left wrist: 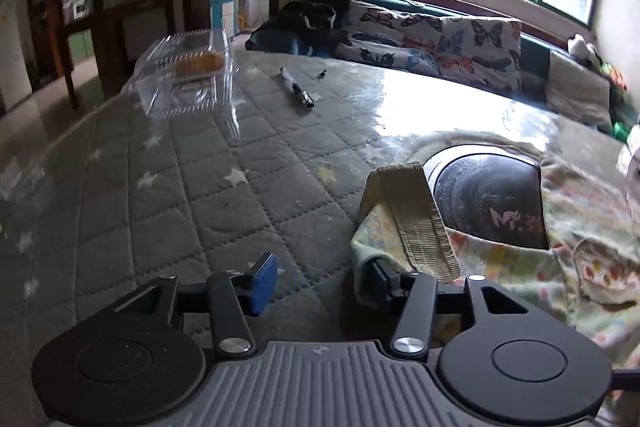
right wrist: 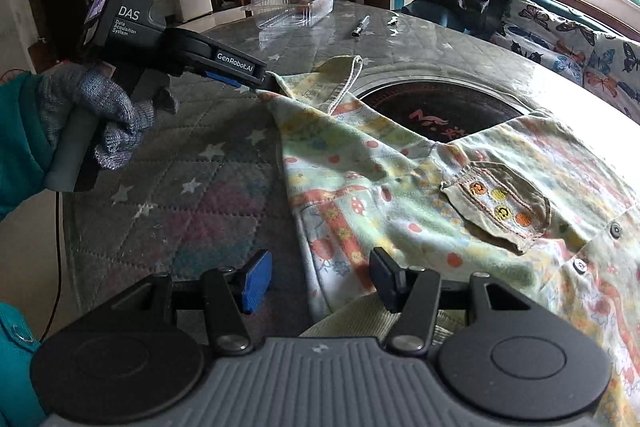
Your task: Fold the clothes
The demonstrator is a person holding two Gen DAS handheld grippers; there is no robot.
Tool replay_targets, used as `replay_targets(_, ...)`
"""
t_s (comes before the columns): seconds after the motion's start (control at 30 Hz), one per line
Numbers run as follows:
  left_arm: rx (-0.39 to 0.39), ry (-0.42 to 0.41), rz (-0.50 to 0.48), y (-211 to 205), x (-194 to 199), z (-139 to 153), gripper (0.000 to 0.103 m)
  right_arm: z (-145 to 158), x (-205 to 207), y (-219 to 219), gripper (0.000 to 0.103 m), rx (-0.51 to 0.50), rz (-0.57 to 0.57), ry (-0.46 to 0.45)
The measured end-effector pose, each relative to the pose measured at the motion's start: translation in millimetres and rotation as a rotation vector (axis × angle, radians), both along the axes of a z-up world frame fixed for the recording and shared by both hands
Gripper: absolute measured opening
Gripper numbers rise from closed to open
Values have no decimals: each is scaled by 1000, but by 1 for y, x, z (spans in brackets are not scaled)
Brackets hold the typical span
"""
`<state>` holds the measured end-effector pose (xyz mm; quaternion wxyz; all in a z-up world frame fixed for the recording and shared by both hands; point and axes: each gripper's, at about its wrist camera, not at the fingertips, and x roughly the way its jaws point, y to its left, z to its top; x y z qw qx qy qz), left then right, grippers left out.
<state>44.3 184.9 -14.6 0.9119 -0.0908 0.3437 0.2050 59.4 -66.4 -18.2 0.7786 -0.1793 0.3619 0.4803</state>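
A pale yellow-green child's garment [right wrist: 400, 187] with a mushroom print, a khaki pocket [right wrist: 500, 211] and snaps lies spread on the quilted star-pattern table cover [right wrist: 192, 163]. In the left wrist view my left gripper [left wrist: 320, 283] stands open. The garment's corner with its ribbed cuff [left wrist: 416, 219] is draped over the right-hand finger, and the blue pad is bare. In the right wrist view the left gripper [right wrist: 266, 83], held by a gloved hand [right wrist: 108, 115], meets that same corner. My right gripper [right wrist: 320, 281] is open, with the garment's near edge lying between its fingers, unpressed.
A round black hob plate [left wrist: 492, 199] set in the table is partly covered by the garment. Farther back lie a clear plastic clamshell box [left wrist: 188, 75] and a pen [left wrist: 298, 93]. Beyond the table is a sofa with butterfly cushions [left wrist: 440, 43] and dark clothes [left wrist: 320, 11].
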Motion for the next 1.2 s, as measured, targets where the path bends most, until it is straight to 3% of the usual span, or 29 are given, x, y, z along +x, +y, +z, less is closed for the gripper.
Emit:
replay_targets(0.1,48,-16,-19,-3,1,4,55,-1,-1,2,57,0,-4,-1)
replay_targets(0.2,39,-19,4,6,6,5,55,-2,-1,4,58,0,1,-1)
replay_targets(0.33,-147,-70,116,40,4,5,57,-3,2,1,58,12,-4,13)
replay_targets(0.4,-197,-83,170,53,2,2,57,-4,2,1,58,12,-4,11)
replay_targets(0.53,-149,-70,258,64,0,0,56,-4,3,1,59,12,-3,9)
replay_targets(0.67,-98,-45,278,68,-5,1,56,-2,2,1,58,10,-8,13)
replay_targets(0.93,1,-43,130,31,12,8,57,-1,0,-4,58,24,-31,15)
replay_targets(1.13,95,17,48,15,42,-4,57,-4,0,0,58,14,-39,-1)
replay_targets(1.2,109,39,58,17,45,-11,57,-4,-4,1,46,8,-27,-17)
